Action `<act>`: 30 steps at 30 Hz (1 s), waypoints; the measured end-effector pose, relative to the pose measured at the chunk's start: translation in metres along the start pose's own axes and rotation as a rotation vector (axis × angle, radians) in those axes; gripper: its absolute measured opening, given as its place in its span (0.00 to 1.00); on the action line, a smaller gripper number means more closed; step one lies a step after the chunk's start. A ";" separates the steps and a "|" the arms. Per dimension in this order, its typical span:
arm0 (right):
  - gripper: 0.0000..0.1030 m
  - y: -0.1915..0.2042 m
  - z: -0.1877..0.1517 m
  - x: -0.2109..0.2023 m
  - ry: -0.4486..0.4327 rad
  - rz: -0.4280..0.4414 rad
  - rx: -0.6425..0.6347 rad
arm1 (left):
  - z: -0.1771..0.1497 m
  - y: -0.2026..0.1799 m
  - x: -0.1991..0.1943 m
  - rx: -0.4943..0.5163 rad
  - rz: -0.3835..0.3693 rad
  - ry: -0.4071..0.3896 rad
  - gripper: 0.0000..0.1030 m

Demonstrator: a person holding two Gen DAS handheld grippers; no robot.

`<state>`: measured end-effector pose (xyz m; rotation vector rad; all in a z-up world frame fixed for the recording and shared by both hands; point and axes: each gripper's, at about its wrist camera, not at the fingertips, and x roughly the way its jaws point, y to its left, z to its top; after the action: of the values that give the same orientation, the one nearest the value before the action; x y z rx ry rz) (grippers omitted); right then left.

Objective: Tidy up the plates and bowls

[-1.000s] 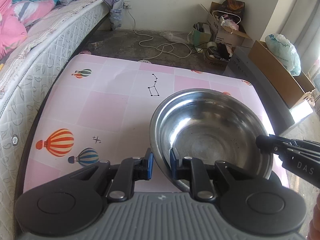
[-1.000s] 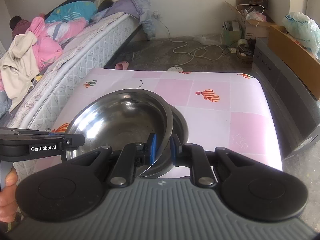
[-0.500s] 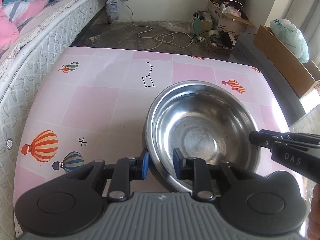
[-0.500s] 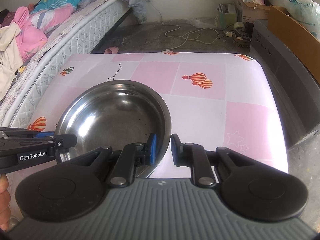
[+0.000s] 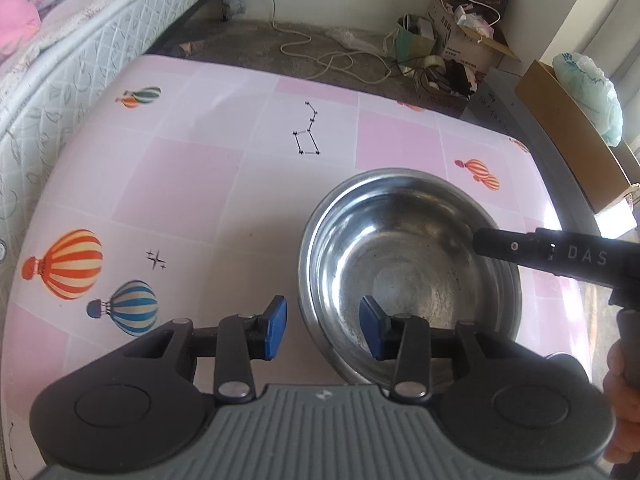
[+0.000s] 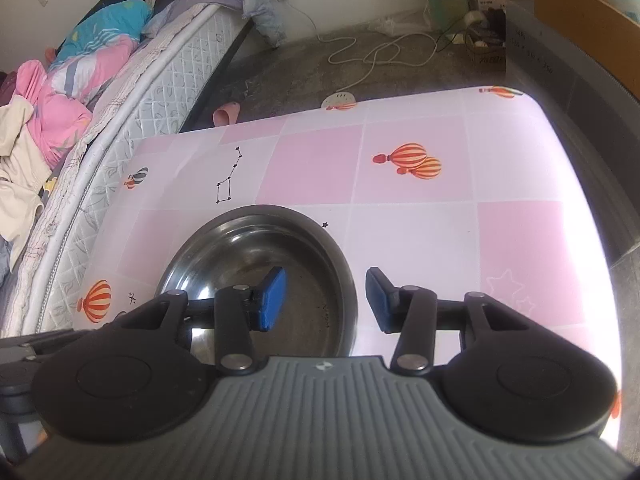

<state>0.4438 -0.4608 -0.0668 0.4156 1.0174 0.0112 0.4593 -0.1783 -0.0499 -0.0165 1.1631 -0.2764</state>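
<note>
we see both claws spread wide, neither one holding anything. from the left wrist view, the left claw [image 5: 323, 328] straddles the near left rim of the steel bowl [image 5: 408, 272]: its left pad [image 5: 276, 328] sits outside the bowl, just beside the wall, and its right pad hangs over the bowl's inside, low on the near slope. we cannot tell whether either pad touches the metal. the bowl sits upright on the pink table [image 5: 200, 200] ahead and to the right of this claw, and we cannot tell whether it is one bowl or a nested stack.

from the right wrist view, the right claw [image 6: 326, 300] straddles the opposite side of the same steel bowl [image 6: 256, 256]. its left pad [image 6: 272, 300] hangs over the bowl's dark inside, and its right pad is outside the rim, above the pink table [image 6: 440, 240], with the bowl's right wall running between them. most of the bowl lies ahead and to the left of this claw.

in the left wrist view the right claw's dark body, marked "das", reaches in from the right over the far right rim of the bowl. a bed [image 6: 152, 92] runs along the far left of both claws, beside the table
</note>
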 end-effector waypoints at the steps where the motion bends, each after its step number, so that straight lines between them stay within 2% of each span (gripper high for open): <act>1: 0.46 0.002 0.002 0.006 0.020 0.012 -0.001 | 0.000 0.002 0.003 -0.010 -0.001 0.007 0.39; 4: 0.48 0.015 0.004 0.014 0.043 0.000 -0.042 | 0.000 0.008 0.008 -0.024 -0.014 0.016 0.39; 8: 0.49 0.033 -0.003 0.017 0.077 0.016 -0.094 | -0.007 0.017 0.002 -0.003 0.017 0.012 0.40; 17: 0.49 0.077 -0.031 0.016 0.127 0.104 -0.145 | -0.021 0.060 -0.015 -0.039 0.039 0.001 0.40; 22: 0.49 0.082 -0.038 0.001 0.078 0.083 -0.144 | -0.030 0.063 -0.038 -0.008 0.050 -0.051 0.49; 25: 0.49 0.070 -0.039 -0.025 0.025 0.111 -0.124 | -0.037 0.059 -0.057 0.026 0.055 -0.101 0.55; 30: 0.49 0.044 -0.045 -0.070 -0.035 0.164 -0.061 | -0.050 0.047 -0.087 0.065 0.009 -0.157 0.56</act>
<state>0.3774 -0.4195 -0.0147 0.4413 0.9440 0.1807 0.3920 -0.1070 0.0014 0.0235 0.9980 -0.2999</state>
